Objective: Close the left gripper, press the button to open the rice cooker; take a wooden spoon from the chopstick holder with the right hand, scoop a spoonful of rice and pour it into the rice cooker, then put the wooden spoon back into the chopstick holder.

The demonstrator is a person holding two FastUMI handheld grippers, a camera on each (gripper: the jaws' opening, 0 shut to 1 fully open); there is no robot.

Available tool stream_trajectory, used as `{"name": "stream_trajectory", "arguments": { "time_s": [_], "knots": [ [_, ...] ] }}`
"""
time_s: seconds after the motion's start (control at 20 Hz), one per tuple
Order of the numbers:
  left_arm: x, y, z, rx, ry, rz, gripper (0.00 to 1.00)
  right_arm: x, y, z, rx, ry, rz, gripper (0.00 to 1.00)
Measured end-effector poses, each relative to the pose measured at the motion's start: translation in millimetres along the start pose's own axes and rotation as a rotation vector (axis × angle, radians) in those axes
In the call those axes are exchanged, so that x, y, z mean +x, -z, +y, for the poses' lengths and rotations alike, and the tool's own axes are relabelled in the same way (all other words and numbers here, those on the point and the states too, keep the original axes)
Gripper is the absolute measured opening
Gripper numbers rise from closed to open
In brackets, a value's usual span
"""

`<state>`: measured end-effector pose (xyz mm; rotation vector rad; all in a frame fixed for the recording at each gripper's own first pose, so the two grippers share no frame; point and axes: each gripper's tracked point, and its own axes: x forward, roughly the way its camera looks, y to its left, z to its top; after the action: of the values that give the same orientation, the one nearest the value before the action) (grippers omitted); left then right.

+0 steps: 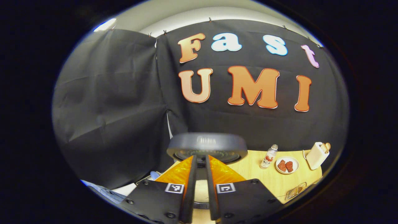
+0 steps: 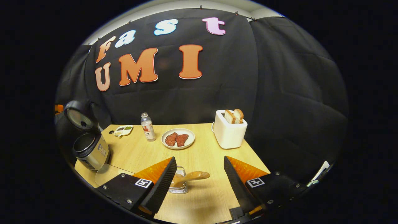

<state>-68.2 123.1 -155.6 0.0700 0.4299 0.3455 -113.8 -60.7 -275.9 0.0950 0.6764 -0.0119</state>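
One step looks done: the rice cooker (image 2: 88, 146) stands at the far left of the surface (image 2: 205, 146) with its lid (image 2: 79, 117) swung up and the pot bare. The left claw (image 1: 199, 183) sits just before it, fingers drawn narrow with nothing between them. The right claw (image 2: 199, 183) is spread wide and empty, aimed at the wooden spoon (image 2: 191, 176) resting in the chopstick holder (image 2: 178, 183). Taking the spoon, scooping, pouring and returning it all seem left to do.
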Motion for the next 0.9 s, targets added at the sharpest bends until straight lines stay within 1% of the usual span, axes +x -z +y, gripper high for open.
{"name": "stream_trajectory", "arguments": {
  "time_s": [0.1, 0.15, 0.25, 0.35, 0.4, 0.55, 0.7, 0.75, 0.8, 0.85, 0.9],
  "knots": [
    [-9.3, -5.9, -4.7, 0.019, 0.003, -0.027, 0.43, 11.7, 14.8, 5.1, 0.01, -0.025, 0.043, 0.95],
    [-13.1, -5.9, -4.5, 0.022, -0.002, -0.029, 0.45, 16.7, 24.6, 4.8, 0.013, -0.03, 0.071, 0.95],
    [-27.0, -2.4, -0.2, 0.027, -0.025, -0.029, 0.55, 27.3, 40.8, 2.9, 0.019, -0.036, 0.114, 0.95],
    [-40.3, 2.4, 7.8, 0.031, -0.055, -0.028, 0.65, 38.5, 56.3, -2.7, -0.003, -0.033, 0.142, 0.95],
    [-46.2, 5.7, 12.5, 0.033, -0.071, -0.025, 0.72, 43.7, 63.9, -6.0, -0.008, -0.035, 0.162, 0.95],
    [-63.8, 9.6, 25.7, 0.041, -0.117, -0.021, 0.72, 53.9, 81.3, 2.2, 0.056, -0.084, 0.216, 0.95],
    [-79.8, 9.4, 33.8, 0.042, -0.155, -0.024, 0.72, 63.9, 99.0, 12.3, 0.143, -0.122, 0.264, 0.92],
    [-85.9, 9.2, 34.0, 0.043, -0.162, -0.026, 0.65, 66.0, 103.1, 18.2, 0.175, -0.137, 0.275, 0.89],
    [-90.2, 10.1, 34.9, 0.048, -0.169, -0.028, 0.65, 69.8, 103.2, 22.9, 0.202, -0.15, 0.276, 0.87],
    [-93.9, 9.8, 35.3, 0.055, -0.175, -0.03, 0.65, 73.7, 103.0, 27.3, 0.223, -0.166, 0.271, 0.82],
    [-97.6, 10.9, 35.1, 0.06, -0.18, -0.031, 0.79, 77.5, 101.3, 29.1, 0.238, -0.174, 0.263, 0.79]
  ]
}}
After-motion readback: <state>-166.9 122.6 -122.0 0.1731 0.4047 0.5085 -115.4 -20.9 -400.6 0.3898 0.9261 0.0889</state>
